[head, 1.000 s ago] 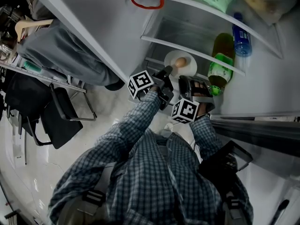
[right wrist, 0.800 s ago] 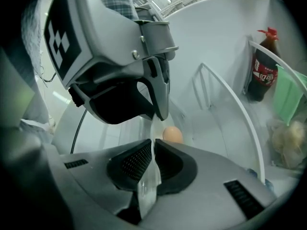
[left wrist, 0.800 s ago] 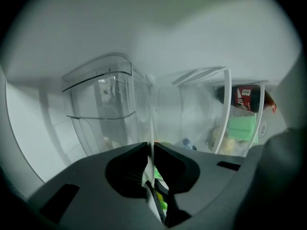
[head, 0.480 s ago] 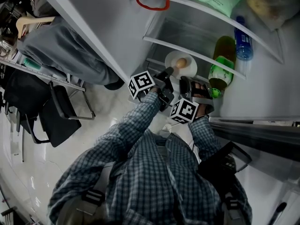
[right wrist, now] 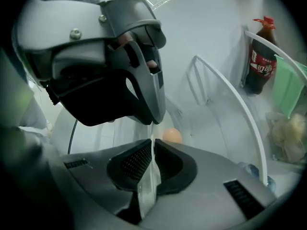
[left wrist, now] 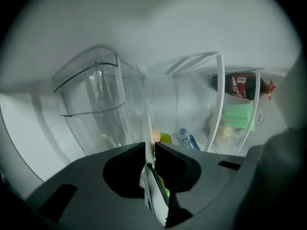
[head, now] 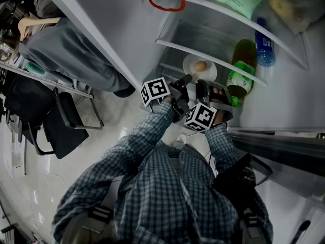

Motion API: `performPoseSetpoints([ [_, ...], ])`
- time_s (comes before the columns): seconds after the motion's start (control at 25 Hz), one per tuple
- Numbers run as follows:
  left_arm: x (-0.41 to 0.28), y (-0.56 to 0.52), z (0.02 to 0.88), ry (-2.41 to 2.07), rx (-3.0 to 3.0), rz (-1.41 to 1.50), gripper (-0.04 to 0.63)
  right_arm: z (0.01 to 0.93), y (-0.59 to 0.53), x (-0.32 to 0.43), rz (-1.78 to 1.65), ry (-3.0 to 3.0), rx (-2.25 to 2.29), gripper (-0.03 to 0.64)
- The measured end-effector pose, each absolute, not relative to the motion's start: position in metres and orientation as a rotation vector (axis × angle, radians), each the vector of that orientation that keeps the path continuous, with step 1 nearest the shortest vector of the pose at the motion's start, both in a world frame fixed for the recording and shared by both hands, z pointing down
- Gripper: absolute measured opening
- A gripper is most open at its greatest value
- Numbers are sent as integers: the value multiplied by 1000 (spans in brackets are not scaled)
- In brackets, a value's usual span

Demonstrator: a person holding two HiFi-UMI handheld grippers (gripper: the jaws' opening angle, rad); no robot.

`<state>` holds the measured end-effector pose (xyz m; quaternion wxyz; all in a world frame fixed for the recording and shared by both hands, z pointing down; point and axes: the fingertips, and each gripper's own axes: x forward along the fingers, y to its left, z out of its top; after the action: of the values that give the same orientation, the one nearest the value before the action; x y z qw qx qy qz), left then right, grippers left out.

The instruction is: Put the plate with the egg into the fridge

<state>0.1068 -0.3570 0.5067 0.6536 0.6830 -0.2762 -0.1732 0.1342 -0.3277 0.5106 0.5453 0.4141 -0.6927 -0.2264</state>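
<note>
two grippers hold the white plate (head: 208, 71) by its near rim, side by side. the left gripper (head: 186, 79) has its jaws pinched nearly together on the thin edge, and the right gripper (head: 204, 84) clamps the same edge just beside it. the egg (head: 201, 65) sits on the plate just beyond both jaw tips, inside the fridge (head: 284, 95). a green bottle (head: 238, 80) stands just right of the right gripper.
</note>
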Motion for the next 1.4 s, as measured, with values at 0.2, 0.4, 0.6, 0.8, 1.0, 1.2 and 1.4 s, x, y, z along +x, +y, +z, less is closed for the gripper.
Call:
performPoseSetpoints([
  [0.2, 107, -353, 509, -613, 1529, -376, 44, 514, -334, 138, -536, -1627, 974, 28],
  [0.4, 106, -352, 514, -624, 1500, -369, 44, 521, -337, 140, -537, -1624, 948, 28],
  [0.6, 107, -354, 519, -631, 1472, -371, 44, 522, -337, 136, -524, -1662, 938, 29],
  [0.8, 106, -355, 522, -639, 1445, -386, 43, 529, -331, 135, -487, -1690, 916, 29],
  [1.0, 106, -355, 524, -644, 1437, -389, 43, 529, -329, 135, -429, -1748, 931, 36],
  [1.2, 105, -356, 524, -640, 1439, -394, 43, 523, -327, 130, -392, -1804, 951, 67],
  [1.4, 105, -354, 523, -619, 1448, -403, 43, 514, -323, 129, -368, -1842, 1004, 69],
])
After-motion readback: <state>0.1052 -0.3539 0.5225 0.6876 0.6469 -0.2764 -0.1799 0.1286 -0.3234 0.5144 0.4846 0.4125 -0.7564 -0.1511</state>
